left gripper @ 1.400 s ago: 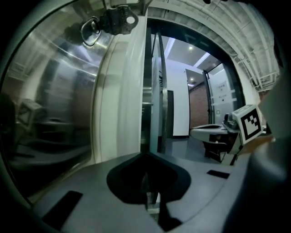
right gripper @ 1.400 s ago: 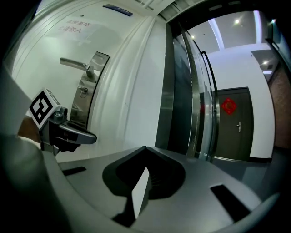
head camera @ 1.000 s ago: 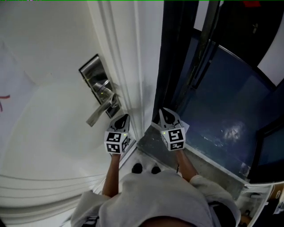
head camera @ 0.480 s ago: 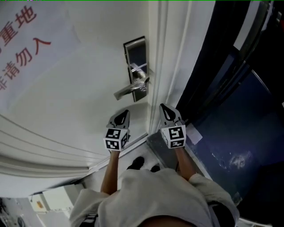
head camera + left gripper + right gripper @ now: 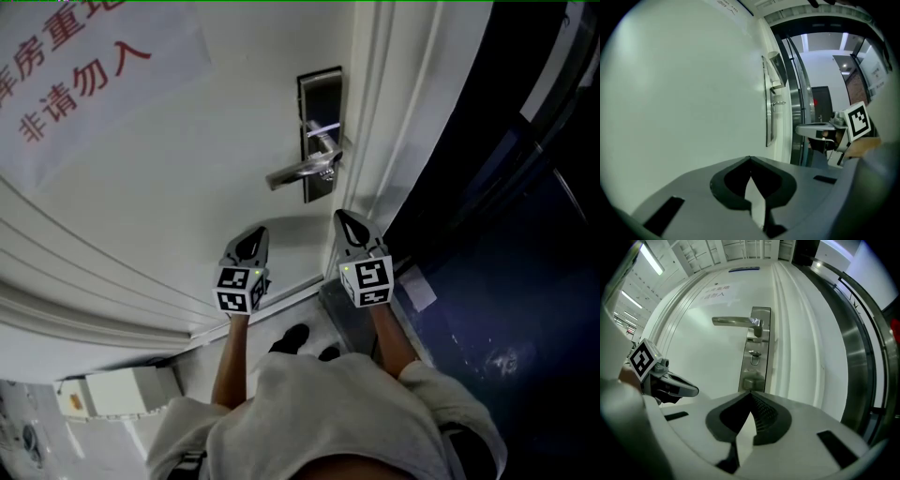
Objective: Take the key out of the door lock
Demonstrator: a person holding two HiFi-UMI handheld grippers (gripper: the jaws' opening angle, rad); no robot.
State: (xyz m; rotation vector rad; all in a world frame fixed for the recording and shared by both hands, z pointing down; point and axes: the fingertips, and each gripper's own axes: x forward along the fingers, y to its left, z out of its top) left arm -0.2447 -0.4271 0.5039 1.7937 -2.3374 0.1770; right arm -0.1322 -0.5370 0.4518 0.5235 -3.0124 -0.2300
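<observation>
1. The key (image 5: 753, 358) is small, stiff metal with a ring-shaped head. I judge it light and slick. It should not flex or break, but it may bind if I pull it off-axis.
2. I judge the hold belongs on the flat sides of that ring head, with the jaws pinching across it, followed by a straight pull away from the door (image 5: 187, 187).
3. The key sits in the steel lock plate (image 5: 761, 345), below the lever handle (image 5: 736, 321) and just above a square block (image 5: 752, 380) on the same plate.
4. The right gripper (image 5: 751, 393) has its jaws pressed together at the tips with nothing between them. In its view the key is mid-frame, directly above the tips and well apart from them.
5. The left gripper (image 5: 750, 159) is likewise closed and empty, and it looks mostly at bare door. In its view the key shows right of centre as a thin peg sticking out of the plate, which is seen edge-on.
6. In the head view both grippers sit low centre, below the plate. The right one lies closer under it in the frame.
</observation>
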